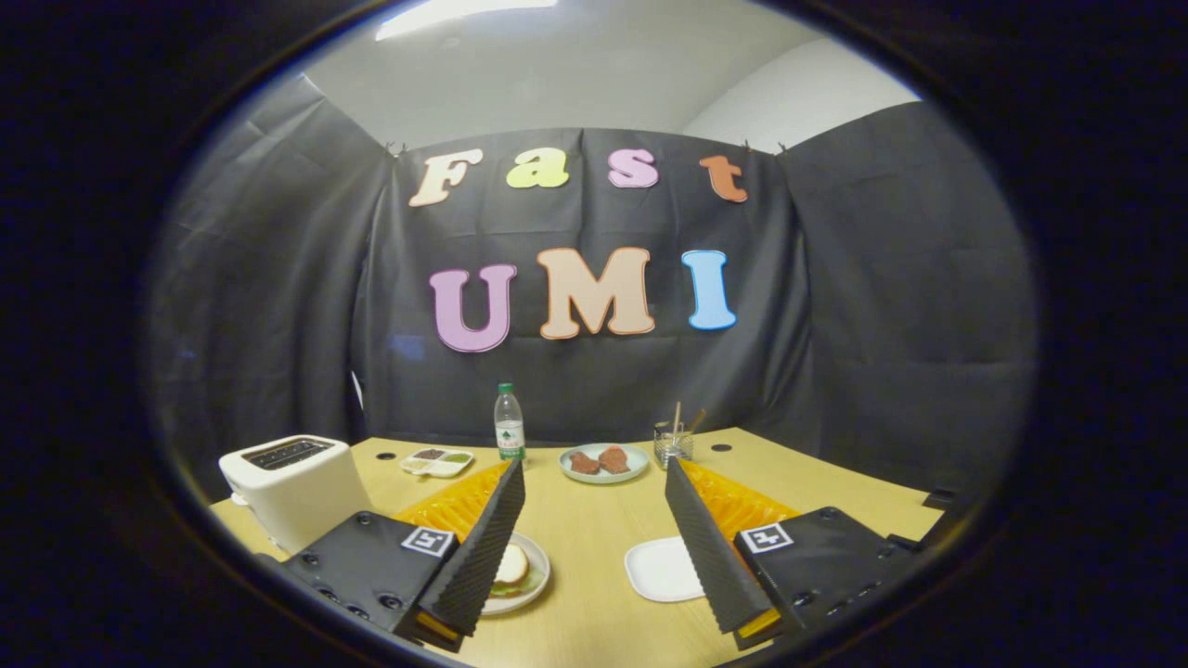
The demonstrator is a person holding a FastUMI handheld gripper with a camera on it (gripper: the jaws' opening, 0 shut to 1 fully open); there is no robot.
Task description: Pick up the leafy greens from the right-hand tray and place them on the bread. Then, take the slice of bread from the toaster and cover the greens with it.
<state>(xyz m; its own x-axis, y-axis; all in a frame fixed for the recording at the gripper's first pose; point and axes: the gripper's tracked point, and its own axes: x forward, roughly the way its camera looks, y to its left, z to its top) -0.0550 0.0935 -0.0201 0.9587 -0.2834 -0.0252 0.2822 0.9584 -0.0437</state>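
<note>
Wooden table (594, 547) carries toaster (295, 487), plates (605, 462), bottle (508, 423).

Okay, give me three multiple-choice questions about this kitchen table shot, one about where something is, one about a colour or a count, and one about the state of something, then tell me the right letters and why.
1. Where does the water bottle stand?
A. between the divided dish and the plate of meat
B. on top of the toaster
C. between the fingers

2. What colour is the toaster?
A. red
B. white
C. black

3. How is the gripper?
A. shut on the bottle
B. shut on a plate
C. open, holding nothing

Answers: 1 A, the bottle rises between those two dishes at the table's far side. 2 B, its body is white with a dark slot on top. 3 C, the fingers stand wide apart with bare table between them.
</note>
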